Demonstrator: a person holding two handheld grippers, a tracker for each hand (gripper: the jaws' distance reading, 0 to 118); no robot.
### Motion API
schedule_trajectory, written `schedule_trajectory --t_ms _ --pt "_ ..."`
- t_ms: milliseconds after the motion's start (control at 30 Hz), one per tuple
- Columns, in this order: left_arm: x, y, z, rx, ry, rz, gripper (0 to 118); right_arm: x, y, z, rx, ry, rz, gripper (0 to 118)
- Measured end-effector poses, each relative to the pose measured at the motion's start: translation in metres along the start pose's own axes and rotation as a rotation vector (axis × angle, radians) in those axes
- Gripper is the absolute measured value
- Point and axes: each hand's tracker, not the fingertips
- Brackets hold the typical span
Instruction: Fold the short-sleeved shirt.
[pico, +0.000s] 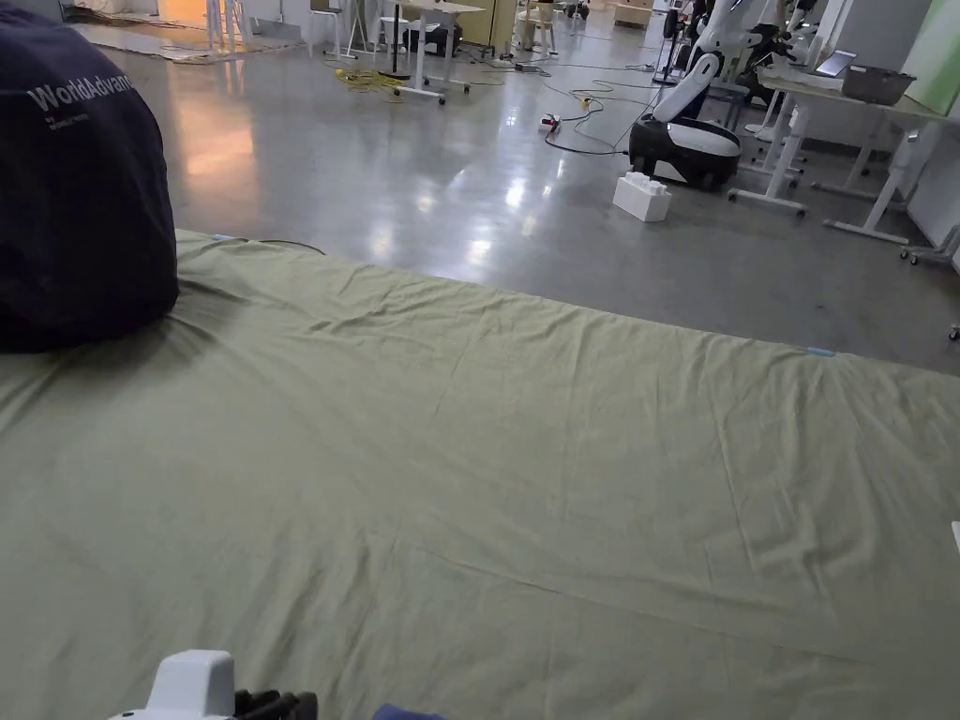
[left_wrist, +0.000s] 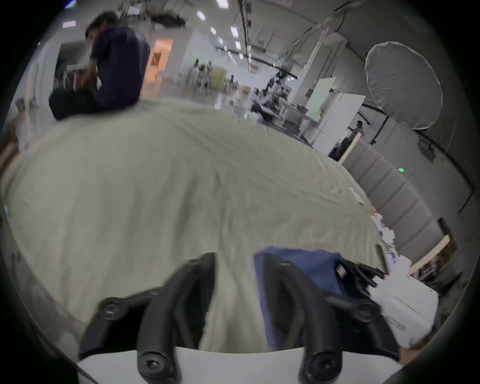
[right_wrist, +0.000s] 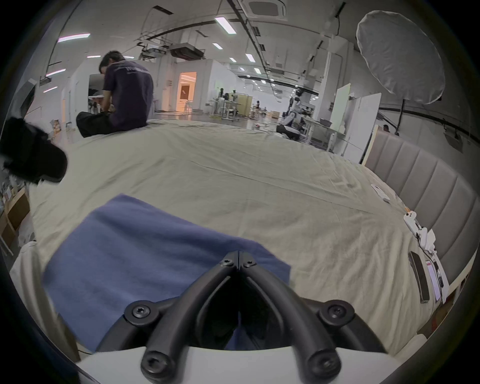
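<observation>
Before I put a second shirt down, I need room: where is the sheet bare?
The green sheet is bare between the blue shirt and the seated person, and rightward toward the padded headboard. It is crowded along the headboard, where small devices lie.

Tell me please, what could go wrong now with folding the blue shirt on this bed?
1. The right gripper has its jaws together over the blue shirt; whether cloth is pinched is unclear, so a lift might bring nothing.
2. The left gripper is open, with one jaw against the shirt's edge; closing here could also catch the loose green sheet.
3. The head view looks past the shirt.
</observation>
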Motion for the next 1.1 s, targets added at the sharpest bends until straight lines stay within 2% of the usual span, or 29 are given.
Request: schedule_trajectory --t_ms 67,133,267,500,633,700,767,833,867,967,1100 --pt "-0.007 -0.004 -0.008 -0.049 -0.08 0.042 70 0.005 -0.001 -0.007 -0.017 -0.015 -0.003 1" --pt "-0.015 -0.004 -0.016 -0.106 -0.175 0.097 81 0.007 -0.004 -0.01 -0.026 -0.021 -0.013 1" --pt "-0.031 0.001 -0.039 -0.209 -0.349 0.214 91 0.01 -0.01 -0.012 -0.037 -0.034 -0.02 1" --pt "-0.032 -0.002 -0.087 -0.38 -0.49 0.277 91 0.015 -0.016 -0.013 -0.04 -0.039 -0.046 1" --pt "-0.024 -0.012 -0.112 -0.466 -0.531 0.288 86 0.015 -0.018 -0.011 -0.034 -0.035 -0.038 1" --pt "-0.024 -0.014 -0.117 -0.443 -0.585 0.302 74 0.014 -0.018 -0.011 -0.03 -0.033 -0.039 1" --pt "-0.022 -0.016 -0.124 -0.445 -0.593 0.359 44 0.015 -0.019 -0.009 -0.027 -0.03 -0.04 1" --pt "-0.021 -0.019 -0.13 -0.458 -0.538 0.331 38 0.016 -0.021 -0.009 -0.025 -0.03 -0.045 1" --pt "-0.022 -0.021 -0.131 -0.452 -0.538 0.316 30 0.017 -0.022 -0.009 -0.024 -0.027 -0.051 1" --pt "-0.032 -0.02 -0.127 -0.443 -0.588 0.395 23 0.018 -0.023 -0.008 -0.02 -0.02 -0.048 1" --pt "-0.025 -0.015 -0.116 -0.421 -0.604 0.35 22 0.019 -0.024 -0.008 -0.013 -0.013 -0.044 1"
